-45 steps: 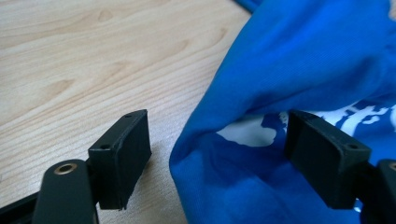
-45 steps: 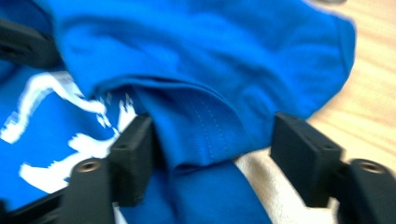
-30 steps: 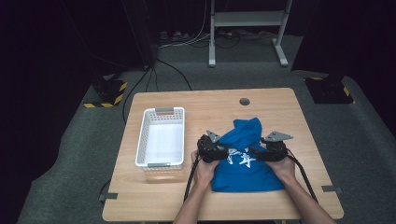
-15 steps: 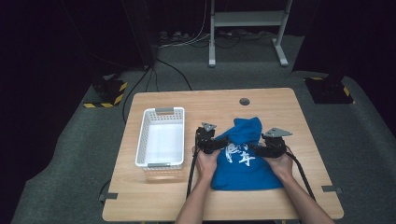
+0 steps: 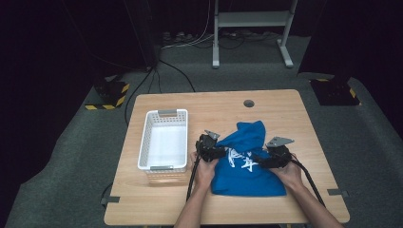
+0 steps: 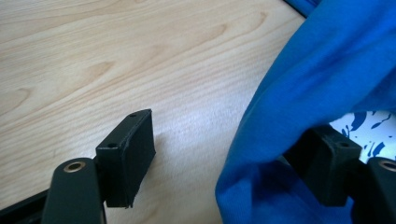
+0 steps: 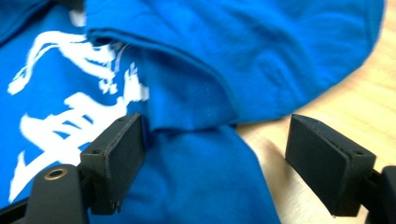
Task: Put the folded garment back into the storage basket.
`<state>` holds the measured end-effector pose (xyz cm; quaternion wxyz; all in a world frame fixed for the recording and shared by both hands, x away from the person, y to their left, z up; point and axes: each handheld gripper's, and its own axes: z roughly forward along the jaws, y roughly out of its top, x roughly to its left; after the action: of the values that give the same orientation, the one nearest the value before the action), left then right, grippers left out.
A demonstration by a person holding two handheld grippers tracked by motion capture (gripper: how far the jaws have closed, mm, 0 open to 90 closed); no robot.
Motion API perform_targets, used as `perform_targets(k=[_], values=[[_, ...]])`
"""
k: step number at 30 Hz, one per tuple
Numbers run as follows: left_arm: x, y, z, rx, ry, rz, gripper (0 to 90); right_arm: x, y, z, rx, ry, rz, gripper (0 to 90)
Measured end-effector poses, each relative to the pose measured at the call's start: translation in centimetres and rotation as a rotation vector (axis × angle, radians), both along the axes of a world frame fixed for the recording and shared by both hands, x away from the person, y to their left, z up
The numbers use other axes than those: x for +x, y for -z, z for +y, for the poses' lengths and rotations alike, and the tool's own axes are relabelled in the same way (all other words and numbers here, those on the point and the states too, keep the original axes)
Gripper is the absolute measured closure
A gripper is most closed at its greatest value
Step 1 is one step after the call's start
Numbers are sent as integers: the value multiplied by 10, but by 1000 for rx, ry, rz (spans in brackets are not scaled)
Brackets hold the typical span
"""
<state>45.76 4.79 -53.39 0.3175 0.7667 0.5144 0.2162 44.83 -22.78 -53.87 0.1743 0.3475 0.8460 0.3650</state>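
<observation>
A blue garment (image 5: 247, 166) with white print lies crumpled on the wooden table (image 5: 214, 102), right of centre. My left gripper (image 5: 219, 153) is at its left edge. Its jaws have just been closing; in the left gripper view (image 6: 231, 126) they still stand apart, and a fold of the blue cloth (image 6: 327, 60) drapes over the right one. My right gripper (image 5: 259, 160) rests on the garment's right side. Its jaws have just been opening; in the right gripper view (image 7: 215, 119) they stand wide, with the cloth (image 7: 233, 46) lying loose between them.
A white slatted basket (image 5: 164, 114) stands on the left half of the table, close beside my left hand. A small dark round hole (image 5: 248, 103) sits near the table's far edge. Cables and a metal stand's feet lie on the floor beyond.
Both hands have stayed almost in place at the garment's sides. The garment lies much as before.
</observation>
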Motion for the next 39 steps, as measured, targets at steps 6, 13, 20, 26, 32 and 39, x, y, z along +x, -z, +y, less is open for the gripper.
perform_targets(k=[6, 13, 20, 26, 32, 39], values=[[-5, -6, -5, -34, 59, -39, 246, 1, -6, -9, 64, 24, -23, 251], [-3, -20, -27, -42, 134, -100, 210, 13, -8, -5, 84, 109, -38, 282], [4, -13, -30, 1, 130, -42, 229, 18, -20, -2, 114, 188, -129, 286], [6, -1, -19, 0, 107, 13, 284, 25, -21, 0, 83, 219, -124, 257], [4, -2, -18, -1, 122, 14, 308, 18, -16, 0, 28, 168, -90, 229], [-9, -1, -17, -1, 149, 7, 294, 5, -1, -3, 24, 123, -19, 227]])
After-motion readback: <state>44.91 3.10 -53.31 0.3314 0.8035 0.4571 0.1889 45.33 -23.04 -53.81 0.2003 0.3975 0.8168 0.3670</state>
